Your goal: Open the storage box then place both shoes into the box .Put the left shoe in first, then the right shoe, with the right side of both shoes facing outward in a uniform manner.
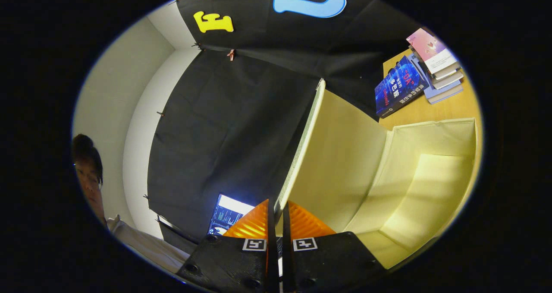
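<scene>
The storage box (431, 142) stands open, its pale cream inside bare as far as I see it. Its lid (340, 155) is lifted up on edge, inner face turned toward the box. My gripper (278, 206) is shut on the lid's thin rim, with one finger on each side of it. The rim runs straight ahead from between the fingers. The whole scene appears tilted in the gripper view.
A stack of books (433, 64) and a blue book (399, 88) lie on the wooden table (448, 107) beyond the box. A person (88, 172) sits off to the lid's outer side, near a lit screen (228, 215).
</scene>
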The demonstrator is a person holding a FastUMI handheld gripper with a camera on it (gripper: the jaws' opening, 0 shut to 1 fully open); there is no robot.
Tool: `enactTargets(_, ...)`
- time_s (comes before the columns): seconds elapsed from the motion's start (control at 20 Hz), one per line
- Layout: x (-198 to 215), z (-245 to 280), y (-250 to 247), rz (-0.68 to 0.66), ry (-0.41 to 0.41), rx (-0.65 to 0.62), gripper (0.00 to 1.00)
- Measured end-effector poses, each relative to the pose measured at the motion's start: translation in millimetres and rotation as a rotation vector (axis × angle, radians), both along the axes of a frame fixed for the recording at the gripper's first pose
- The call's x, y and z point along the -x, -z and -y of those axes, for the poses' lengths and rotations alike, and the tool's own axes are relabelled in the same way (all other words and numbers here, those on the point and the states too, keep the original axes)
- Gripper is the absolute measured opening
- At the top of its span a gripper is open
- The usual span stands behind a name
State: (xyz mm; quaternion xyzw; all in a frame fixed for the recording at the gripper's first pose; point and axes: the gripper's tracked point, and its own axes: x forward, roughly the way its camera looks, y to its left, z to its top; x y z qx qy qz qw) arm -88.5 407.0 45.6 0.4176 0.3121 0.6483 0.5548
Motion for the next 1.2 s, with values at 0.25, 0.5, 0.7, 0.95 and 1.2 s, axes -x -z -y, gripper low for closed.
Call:
enactTargets(0.25, -0.2, -29.3, 0.5, 0.024, -0.014, 0.041, 0.15)
enactTargets(0.5, -6.5, -43.4, 10.4, 0.02, 0.0, 0.075, 0.48)
enactTargets(0.7, -11.6, -54.3, 15.9, 0.016, 0.019, 0.094, 0.75)
enactTargets(0.95, -10.8, -56.8, 19.1, 0.034, 0.033, 0.112, 0.9)
enactTargets(1.2, -21.6, -36.0, 21.4, 0.072, 0.094, 0.129, 0.96)
